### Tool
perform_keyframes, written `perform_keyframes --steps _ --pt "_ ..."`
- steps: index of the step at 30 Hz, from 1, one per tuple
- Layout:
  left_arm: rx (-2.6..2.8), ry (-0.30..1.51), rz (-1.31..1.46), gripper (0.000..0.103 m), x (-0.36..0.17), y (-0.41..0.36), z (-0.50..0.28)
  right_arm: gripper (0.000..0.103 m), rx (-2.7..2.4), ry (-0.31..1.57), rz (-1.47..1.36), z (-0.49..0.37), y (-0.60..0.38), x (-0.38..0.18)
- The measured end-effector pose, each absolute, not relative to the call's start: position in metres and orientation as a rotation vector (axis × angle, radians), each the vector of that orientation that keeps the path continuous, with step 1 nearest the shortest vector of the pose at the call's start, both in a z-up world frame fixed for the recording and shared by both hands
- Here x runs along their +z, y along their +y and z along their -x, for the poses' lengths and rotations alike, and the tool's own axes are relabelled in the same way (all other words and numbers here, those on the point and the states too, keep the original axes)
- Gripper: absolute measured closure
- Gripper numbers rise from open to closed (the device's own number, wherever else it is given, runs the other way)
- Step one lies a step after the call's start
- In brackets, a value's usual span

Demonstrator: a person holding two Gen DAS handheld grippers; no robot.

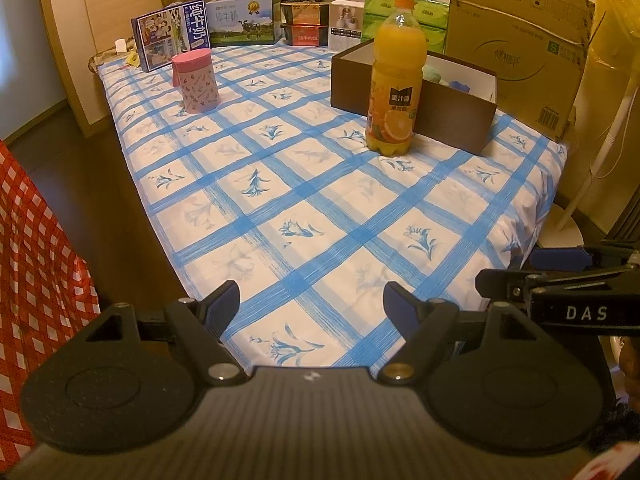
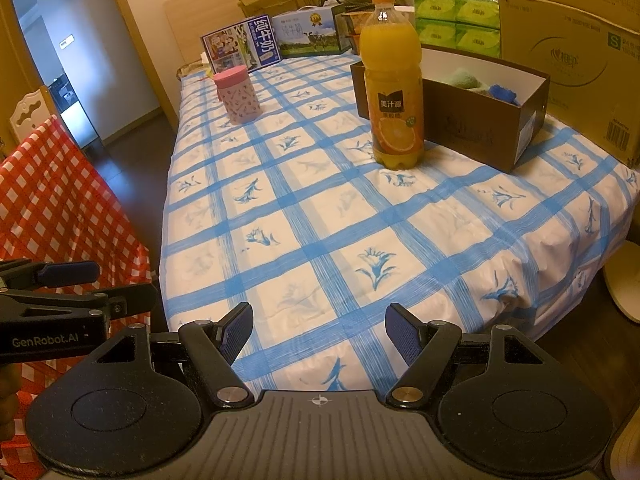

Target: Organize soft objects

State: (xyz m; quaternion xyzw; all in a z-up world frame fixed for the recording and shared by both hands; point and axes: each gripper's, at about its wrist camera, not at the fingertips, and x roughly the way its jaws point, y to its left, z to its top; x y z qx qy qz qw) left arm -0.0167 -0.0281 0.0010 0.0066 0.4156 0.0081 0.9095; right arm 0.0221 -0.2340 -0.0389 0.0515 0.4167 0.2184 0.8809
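A brown open box (image 1: 420, 108) (image 2: 476, 128) stands at the far right of the table. Inside it lie soft things: a pale green one (image 1: 434, 72) (image 2: 466, 78) and a blue one (image 1: 462, 86) (image 2: 504, 93). Over the near edge of the table my left gripper (image 1: 312, 304) hangs open with nothing between its fingers. My right gripper (image 2: 320, 332) is open too and holds nothing. Each gripper shows at the edge of the other's view: the right one (image 1: 568, 280) and the left one (image 2: 72, 288).
An orange juice bottle (image 1: 396, 80) (image 2: 394, 84) stands in front of the box. A pink cup (image 1: 196, 82) (image 2: 238, 94) sits far left. Milk cartons (image 1: 172, 34), green tissue packs (image 1: 432, 20) and a large cardboard carton (image 1: 520, 40) line the back. A red checked cloth (image 2: 60, 200) hangs at left.
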Motion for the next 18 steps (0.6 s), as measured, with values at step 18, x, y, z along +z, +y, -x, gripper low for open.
perform_keyframes --steps 18 --pt "0.016 0.856 -0.015 0.026 0.002 -0.0291 0.0163 0.03 0.455 0.867 -0.108 -0.022 -0.234 -0.0387"
